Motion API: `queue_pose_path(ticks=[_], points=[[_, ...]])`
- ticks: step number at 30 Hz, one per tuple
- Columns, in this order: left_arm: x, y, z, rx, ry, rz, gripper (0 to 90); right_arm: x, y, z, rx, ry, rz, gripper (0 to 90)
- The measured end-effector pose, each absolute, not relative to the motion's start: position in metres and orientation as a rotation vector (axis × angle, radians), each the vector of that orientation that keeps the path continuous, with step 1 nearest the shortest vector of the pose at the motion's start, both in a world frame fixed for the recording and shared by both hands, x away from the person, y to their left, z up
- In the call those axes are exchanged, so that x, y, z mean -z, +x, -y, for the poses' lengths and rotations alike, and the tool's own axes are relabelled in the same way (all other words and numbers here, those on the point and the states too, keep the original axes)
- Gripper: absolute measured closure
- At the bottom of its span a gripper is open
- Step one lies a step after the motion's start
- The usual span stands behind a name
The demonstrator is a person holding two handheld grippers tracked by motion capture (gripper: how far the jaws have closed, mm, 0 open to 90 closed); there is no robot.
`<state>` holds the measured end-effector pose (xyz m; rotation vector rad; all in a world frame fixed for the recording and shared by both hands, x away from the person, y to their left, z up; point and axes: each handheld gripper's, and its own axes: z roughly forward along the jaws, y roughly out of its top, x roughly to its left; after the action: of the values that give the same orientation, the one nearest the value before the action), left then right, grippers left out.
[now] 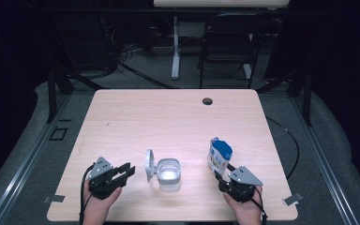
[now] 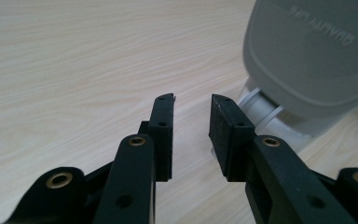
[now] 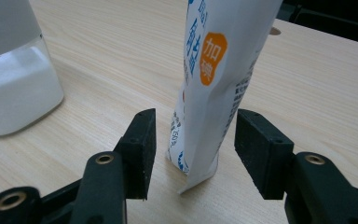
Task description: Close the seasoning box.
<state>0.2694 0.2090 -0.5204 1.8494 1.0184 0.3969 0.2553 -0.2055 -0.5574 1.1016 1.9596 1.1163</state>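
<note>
A small clear container (image 1: 168, 174) with white contents stands near the table's front edge, its grey hinged lid (image 1: 149, 165) tipped up on the left side. My left gripper (image 1: 124, 172) sits just left of that lid, jaws a narrow gap apart with nothing between them. In the left gripper view the gripper (image 2: 191, 121) points past the lid (image 2: 307, 56). A white and blue bag (image 1: 219, 154) stands upright to the right of the container. My right gripper (image 3: 196, 126) is open, its jaws flanking the bag's (image 3: 214, 84) lower part with a gap on each side.
The wooden table (image 1: 168, 117) has a cable hole (image 1: 207, 101) near its far edge. A dark chair (image 1: 227, 47) and a white desk leg (image 1: 175, 47) stand beyond it. The container (image 3: 14, 84) sits to the left in the right gripper view.
</note>
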Motion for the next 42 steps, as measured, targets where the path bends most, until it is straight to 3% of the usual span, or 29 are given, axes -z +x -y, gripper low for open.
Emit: queue_pose_path(ticks=[15,42], points=[[0.503,0.274,-0.200,-0.360,1.883,-0.963,89.6,0.556,0.250,0.206,-1.112,1.082,-1.960,47.3],[0.478,0.275,-0.184,-0.348,1.888,-0.913,90.0,0.552,0.231,0.208,-1.124,1.089,-1.929,46.9]])
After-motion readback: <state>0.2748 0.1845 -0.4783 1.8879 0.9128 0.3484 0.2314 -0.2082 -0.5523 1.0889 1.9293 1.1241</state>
